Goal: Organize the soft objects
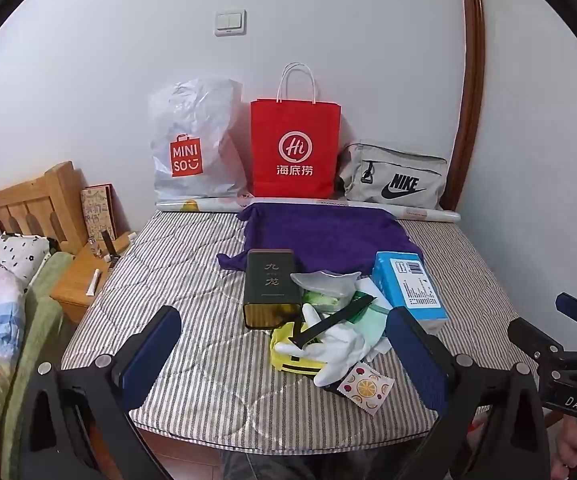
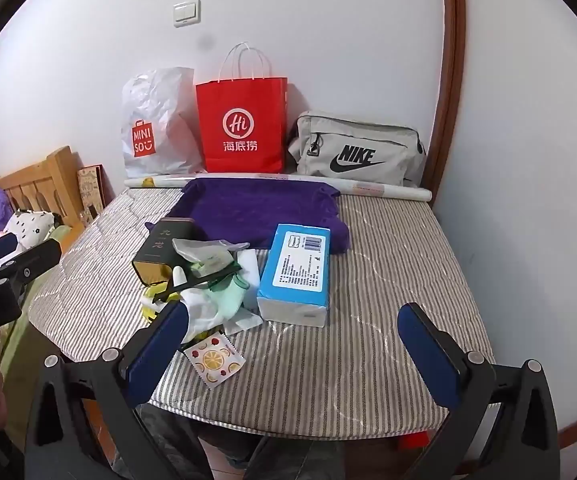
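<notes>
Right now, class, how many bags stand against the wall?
3: white Miniso bag leftmost, red paper bag in the middle, grey Nike bag rightmost. None seems hidden.

Plain white wall (image 1: 328, 32) behind, double light switch (image 1: 230, 23) at 12 o'clock high on it. Curved dark wood door frame (image 1: 473, 80) at 2 o'clock, running down to the back right corner. Work surface is a striped quilted mattress pad (image 1: 192, 280) centre frame, its far edge near the wall. At 9 o'clock: light wooden headboard (image 1: 28, 204) against the wall, with a low wooden bedside stand (image 1: 78, 284) between it and the pad. Light is even and soft, no hard shadows. Floor mostly hidden.
</notes>
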`<action>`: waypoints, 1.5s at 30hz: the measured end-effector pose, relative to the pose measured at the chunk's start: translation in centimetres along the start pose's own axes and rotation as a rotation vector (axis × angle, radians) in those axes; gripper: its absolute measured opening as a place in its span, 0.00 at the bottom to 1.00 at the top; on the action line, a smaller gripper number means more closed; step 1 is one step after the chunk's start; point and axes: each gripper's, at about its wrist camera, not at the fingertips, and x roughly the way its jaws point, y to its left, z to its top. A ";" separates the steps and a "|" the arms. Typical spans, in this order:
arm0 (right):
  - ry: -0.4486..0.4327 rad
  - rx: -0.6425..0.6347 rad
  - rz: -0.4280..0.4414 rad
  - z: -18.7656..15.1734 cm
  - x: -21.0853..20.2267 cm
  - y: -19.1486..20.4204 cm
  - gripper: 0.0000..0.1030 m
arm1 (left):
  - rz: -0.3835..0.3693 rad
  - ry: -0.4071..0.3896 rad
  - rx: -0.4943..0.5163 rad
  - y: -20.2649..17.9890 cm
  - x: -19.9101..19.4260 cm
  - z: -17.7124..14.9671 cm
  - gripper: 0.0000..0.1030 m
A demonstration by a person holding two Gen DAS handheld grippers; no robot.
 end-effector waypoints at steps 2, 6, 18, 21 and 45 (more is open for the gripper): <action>0.001 0.001 0.001 0.0 0.1 0.0 1.00 | 0.004 -0.002 0.003 -0.1 -0.1 0.1 1.00; -0.005 0.000 0.003 -0.1 0.1 -0.3 1.00 | 0.008 -0.006 -0.002 -0.1 -0.2 0.1 1.00; -0.012 0.004 0.005 -0.2 -0.2 -0.3 1.00 | 0.011 -0.012 -0.009 0.3 -0.3 -0.8 1.00; -0.012 0.004 0.007 -0.2 -0.3 -0.3 1.00 | 0.014 -0.016 -0.010 0.3 -0.3 -1.0 1.00; -0.019 0.011 0.006 -0.1 -0.9 -0.6 1.00 | 0.011 -0.022 -0.005 0.6 -0.6 -1.5 1.00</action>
